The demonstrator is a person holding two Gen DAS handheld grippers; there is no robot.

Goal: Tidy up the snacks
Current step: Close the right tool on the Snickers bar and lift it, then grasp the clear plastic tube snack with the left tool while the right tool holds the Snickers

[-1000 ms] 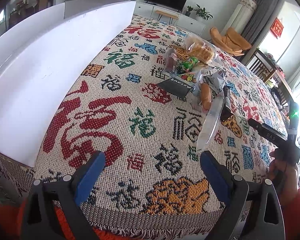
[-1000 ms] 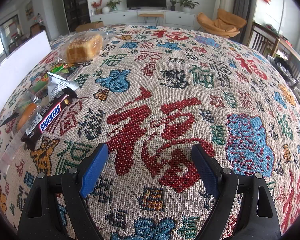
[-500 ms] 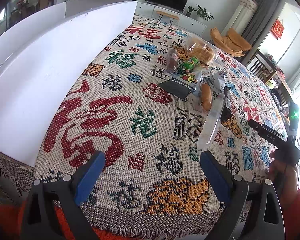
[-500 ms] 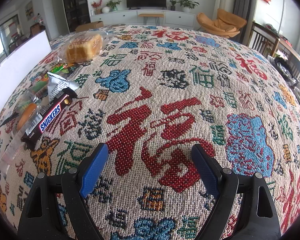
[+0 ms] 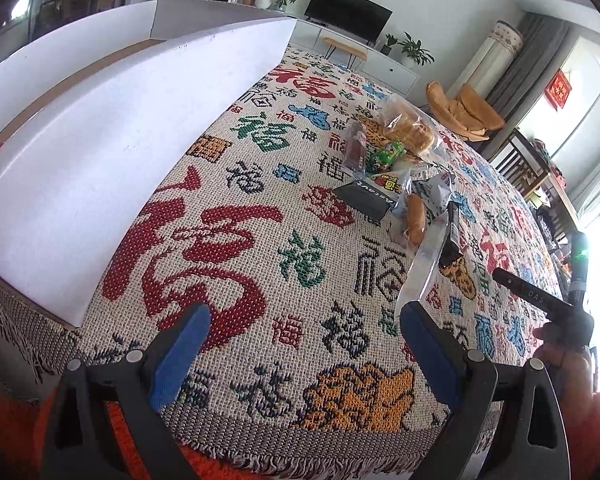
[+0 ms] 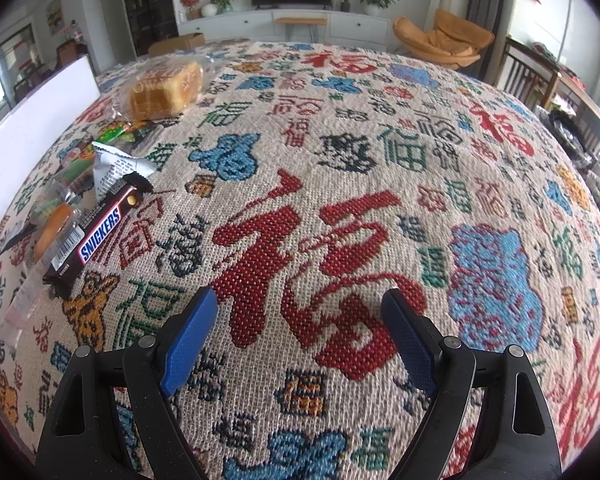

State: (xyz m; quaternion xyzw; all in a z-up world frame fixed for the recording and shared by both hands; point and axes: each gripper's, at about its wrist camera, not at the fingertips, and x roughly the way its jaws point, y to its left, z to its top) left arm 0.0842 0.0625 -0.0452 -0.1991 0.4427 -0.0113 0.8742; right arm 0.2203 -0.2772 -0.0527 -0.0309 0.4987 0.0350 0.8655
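A heap of snacks lies on the patterned tablecloth (image 5: 236, 248). It holds a bagged bread loaf (image 5: 410, 130) (image 6: 166, 88), a green candy pack (image 5: 386, 156), a black packet (image 5: 366, 196), a small bun in clear wrap (image 5: 414, 218) (image 6: 54, 228) and a Snickers bar (image 6: 98, 236) (image 5: 452, 236). A large white box (image 5: 112, 132) stands on the left. My left gripper (image 5: 304, 346) is open and empty near the table's front edge. My right gripper (image 6: 298, 334) is open and empty, right of the Snickers bar.
The right hand and its gripper handle (image 5: 556, 308) show at the right of the left wrist view. The cloth's fringe (image 5: 260, 444) marks the near table edge. Wooden chairs (image 6: 540, 80) stand beyond the table on the right.
The left gripper has drifted slightly, so more of the white box's inside shows. The right gripper and the snacks have not moved.
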